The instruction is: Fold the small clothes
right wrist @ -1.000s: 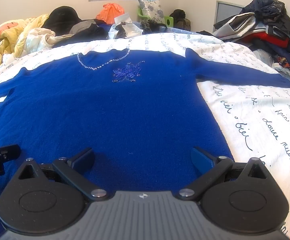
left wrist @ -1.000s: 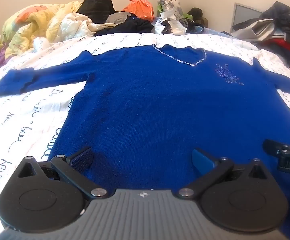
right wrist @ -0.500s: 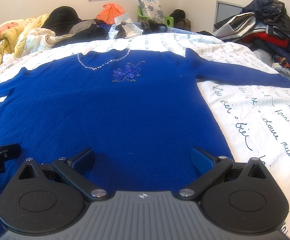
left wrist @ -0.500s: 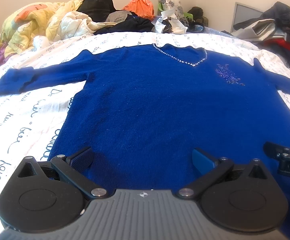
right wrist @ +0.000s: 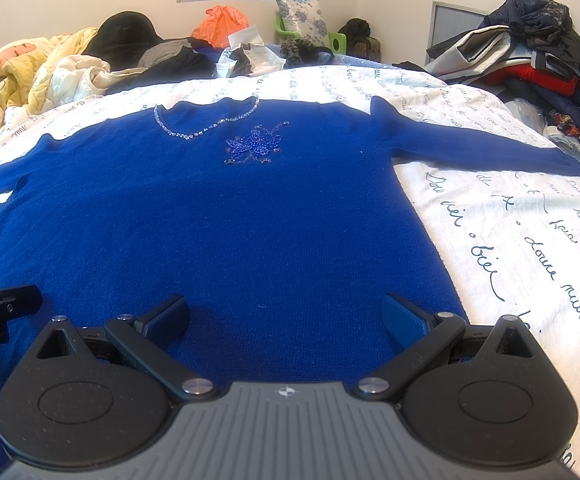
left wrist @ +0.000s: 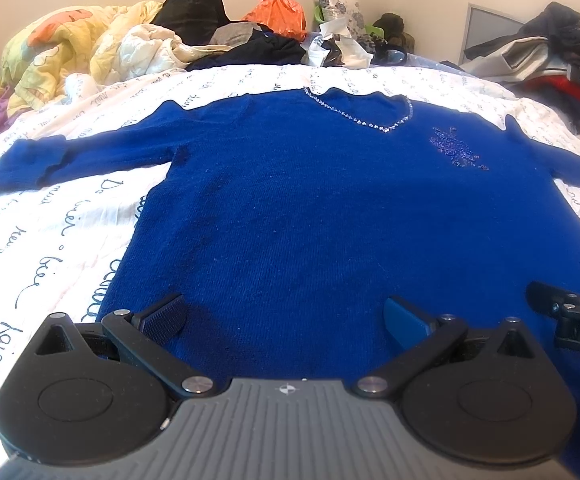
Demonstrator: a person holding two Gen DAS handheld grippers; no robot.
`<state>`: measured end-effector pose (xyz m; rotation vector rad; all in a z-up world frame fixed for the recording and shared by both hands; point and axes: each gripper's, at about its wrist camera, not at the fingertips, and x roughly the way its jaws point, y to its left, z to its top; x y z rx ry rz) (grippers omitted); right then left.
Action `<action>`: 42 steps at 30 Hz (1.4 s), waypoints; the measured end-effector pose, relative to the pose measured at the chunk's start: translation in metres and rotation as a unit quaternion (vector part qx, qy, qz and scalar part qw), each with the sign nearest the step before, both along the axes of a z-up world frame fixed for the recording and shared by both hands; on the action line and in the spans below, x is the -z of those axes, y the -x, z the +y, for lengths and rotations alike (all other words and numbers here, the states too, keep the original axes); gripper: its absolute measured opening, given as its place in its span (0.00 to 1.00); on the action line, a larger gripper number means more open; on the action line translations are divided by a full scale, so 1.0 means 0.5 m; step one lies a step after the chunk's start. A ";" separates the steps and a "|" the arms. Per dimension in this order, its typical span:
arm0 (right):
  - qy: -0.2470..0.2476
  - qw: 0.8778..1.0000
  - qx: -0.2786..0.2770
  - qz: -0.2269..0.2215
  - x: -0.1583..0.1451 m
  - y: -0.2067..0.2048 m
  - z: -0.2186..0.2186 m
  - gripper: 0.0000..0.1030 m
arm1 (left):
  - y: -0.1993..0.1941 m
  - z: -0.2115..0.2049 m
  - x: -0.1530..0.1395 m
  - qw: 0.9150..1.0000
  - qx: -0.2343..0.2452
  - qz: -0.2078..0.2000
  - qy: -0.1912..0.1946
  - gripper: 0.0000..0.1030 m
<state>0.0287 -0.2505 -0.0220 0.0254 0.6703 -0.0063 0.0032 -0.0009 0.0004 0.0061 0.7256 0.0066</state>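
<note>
Blue pads (left wrist: 404, 318) sit on the inner faces of the 2 fingers of the left gripper (left wrist: 284, 314), and its jaws are spread wide with nothing between them. The right gripper (right wrist: 286, 314) shows the same: its jaws are spread wide and they hold nothing. Both grippers hang over the lower hem area of the royal blue knitted sweater (left wrist: 310, 208), side by side. In the left wrist view a black part of the right gripper appears at the right edge, and in the right wrist view a black part of the left gripper appears at the left edge.

This sweater lies flat and face up on the white bed sheet with dark handwritten script (right wrist: 530, 248). Its 2 sleeves are stretched out to the sides. The left sleeve (left wrist: 70, 160) ends with a folded cuff on the sheet, and the right sleeve (right wrist: 470, 146) reaches toward the edge of the bed. A line of silver rhinestones (right wrist: 206, 128) follows the neckline, and a beaded purple flower motif (right wrist: 254, 146) sits just below it.

Beyond the sweater, at the far side of the bed, I see a yellow quilt with orange shapes (left wrist: 58, 48), an orange plastic bag (right wrist: 220, 22) and a floral cushion (right wrist: 304, 18). At the right a pile of dark and red clothes (right wrist: 538, 60) lies near the wall.
</note>
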 end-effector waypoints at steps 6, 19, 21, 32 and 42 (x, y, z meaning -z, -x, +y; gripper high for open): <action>0.000 1.000 0.000 0.000 0.000 0.000 0.000 1.00 | 0.000 -0.002 0.000 1.000 -0.002 -0.001 -0.001 1.00; 0.001 1.000 0.000 0.000 -0.001 0.001 0.001 1.00 | 0.001 -0.002 -0.001 1.000 -0.003 -0.002 -0.001 1.00; 0.001 1.000 0.000 0.000 0.000 0.002 0.002 1.00 | 0.001 -0.002 -0.001 1.000 -0.003 -0.002 -0.001 1.00; 0.000 1.000 0.000 0.001 0.001 -0.001 -0.003 1.00 | 0.001 -0.001 0.000 1.000 -0.003 -0.002 -0.001 1.00; 0.001 1.000 0.000 0.001 0.002 -0.002 -0.001 1.00 | 0.001 0.000 0.000 1.000 -0.003 -0.002 -0.001 1.00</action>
